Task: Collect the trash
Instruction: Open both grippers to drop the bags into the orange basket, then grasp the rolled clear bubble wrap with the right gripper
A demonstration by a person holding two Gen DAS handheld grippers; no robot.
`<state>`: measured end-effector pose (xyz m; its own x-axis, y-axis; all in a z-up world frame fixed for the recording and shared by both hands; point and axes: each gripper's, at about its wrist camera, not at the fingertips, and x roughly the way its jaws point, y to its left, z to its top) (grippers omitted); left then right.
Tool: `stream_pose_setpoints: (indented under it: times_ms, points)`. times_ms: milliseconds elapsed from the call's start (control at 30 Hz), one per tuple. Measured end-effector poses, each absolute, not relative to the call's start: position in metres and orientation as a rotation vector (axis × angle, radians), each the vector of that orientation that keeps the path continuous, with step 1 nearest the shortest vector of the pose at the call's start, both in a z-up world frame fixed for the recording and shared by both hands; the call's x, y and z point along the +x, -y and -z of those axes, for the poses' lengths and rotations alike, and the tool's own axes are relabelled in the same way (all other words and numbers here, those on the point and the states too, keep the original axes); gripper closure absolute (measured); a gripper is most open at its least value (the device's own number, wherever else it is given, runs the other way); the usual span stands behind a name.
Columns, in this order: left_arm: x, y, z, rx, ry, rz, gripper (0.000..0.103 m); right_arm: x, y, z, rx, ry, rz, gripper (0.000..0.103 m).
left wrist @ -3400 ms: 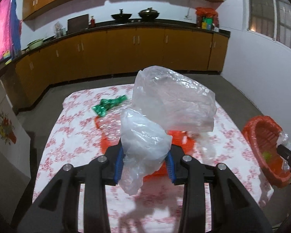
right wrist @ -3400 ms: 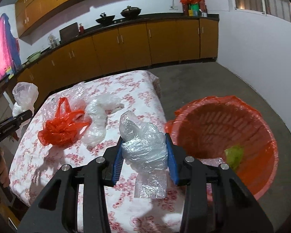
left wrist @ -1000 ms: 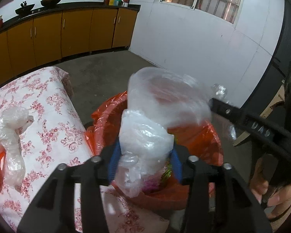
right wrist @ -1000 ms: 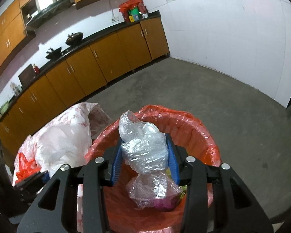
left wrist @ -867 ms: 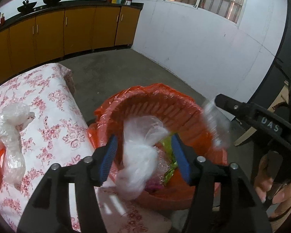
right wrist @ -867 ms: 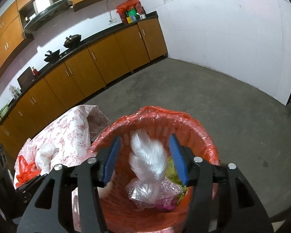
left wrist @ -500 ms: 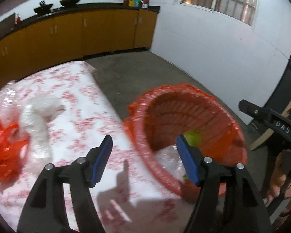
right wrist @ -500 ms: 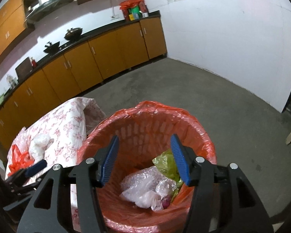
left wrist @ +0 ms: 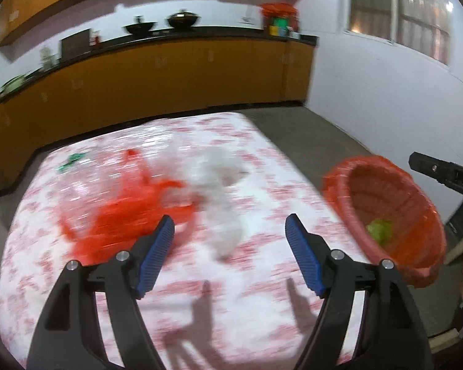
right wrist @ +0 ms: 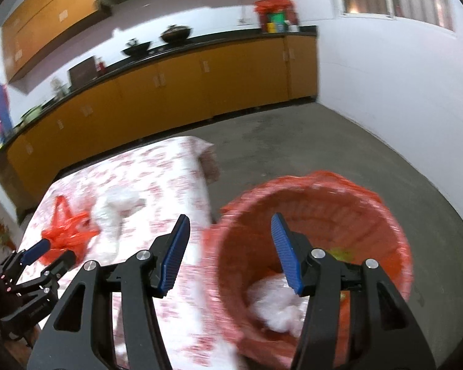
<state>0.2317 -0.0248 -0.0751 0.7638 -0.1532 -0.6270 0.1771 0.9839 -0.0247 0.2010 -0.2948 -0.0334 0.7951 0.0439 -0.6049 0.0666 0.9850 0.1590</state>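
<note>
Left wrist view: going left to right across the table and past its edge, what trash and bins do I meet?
Green wrapper → red plastic bag → white plastic bag → red-lined trash basket off the table's right edge.

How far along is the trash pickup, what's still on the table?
Done: clear plastic lies in the red bin. In hand: nothing; left claw is opening, empty, and right claw is open. Left: red bag, white bag and green wrapper on the table.
</note>
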Motion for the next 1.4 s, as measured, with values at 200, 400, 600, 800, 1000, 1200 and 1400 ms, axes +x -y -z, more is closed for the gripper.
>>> stream_pose_setpoints:
  times_ms: [200,400,600,800,1000,1200,1400]
  points:
    - [0.224,-0.048,0.069,-0.013,-0.639,0.004,0.029,0.233,0.229,0.038,0.132,-0.696,-0.117,0.047]
    - [0.221,-0.106,0.065,-0.086,-0.616,-0.130,0.029,0.268,0.166,0.058,0.082,-0.760,-0.209,0.049]
    - [0.219,-0.142,0.069,-0.143,-0.613,-0.193,0.029,0.301,0.123,0.082,0.042,-0.793,-0.247,0.050]
    - [0.218,-0.157,0.079,-0.166,-0.628,-0.211,0.029,0.318,0.102,0.098,0.021,-0.812,-0.240,0.049]
    - [0.219,-0.162,0.085,-0.180,-0.636,-0.209,0.029,0.331,0.094,0.112,-0.023,-0.844,-0.228,0.049]
    - [0.224,-0.158,0.086,-0.184,-0.640,-0.186,0.029,0.335,0.099,0.119,-0.019,-0.872,-0.232,0.059]
    - [0.231,-0.137,0.082,-0.171,-0.645,-0.120,0.028,0.323,0.116,0.116,-0.013,-0.861,-0.220,0.069]
